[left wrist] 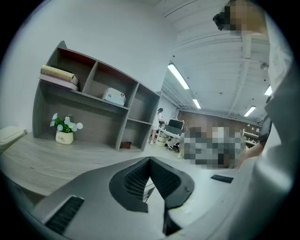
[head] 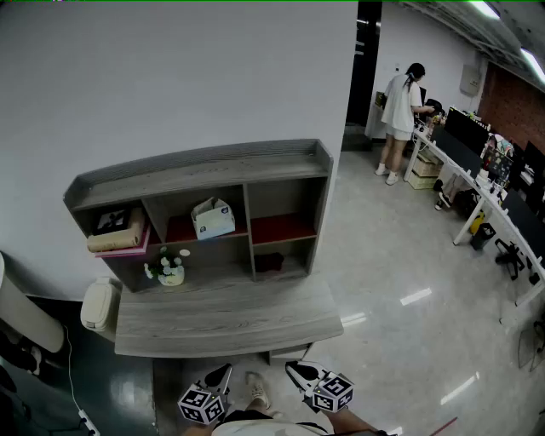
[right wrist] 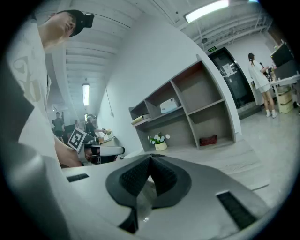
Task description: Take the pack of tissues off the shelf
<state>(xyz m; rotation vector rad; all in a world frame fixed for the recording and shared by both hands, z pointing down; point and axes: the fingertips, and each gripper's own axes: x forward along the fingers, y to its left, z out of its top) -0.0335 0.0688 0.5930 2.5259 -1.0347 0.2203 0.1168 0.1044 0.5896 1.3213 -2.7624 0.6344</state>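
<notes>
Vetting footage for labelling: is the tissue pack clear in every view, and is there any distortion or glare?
Head view: even light, tissue pack sharp, shelf lines bowed. Left gripper view: heavy fisheye, dark corners, tissue pack small but clear. Right gripper view: same fisheye, tissue pack tiny; ceiling light glares at the top.

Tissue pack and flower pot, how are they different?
The tissue pack sits up in the middle of the shelf; the flower pot stands lower, on the desk. The tissue pack is boxy; the flower pot is round with flowers on top. Both are pale.

Flower pot (head: 170, 272) beneath open cubby (head: 180, 209)
</notes>
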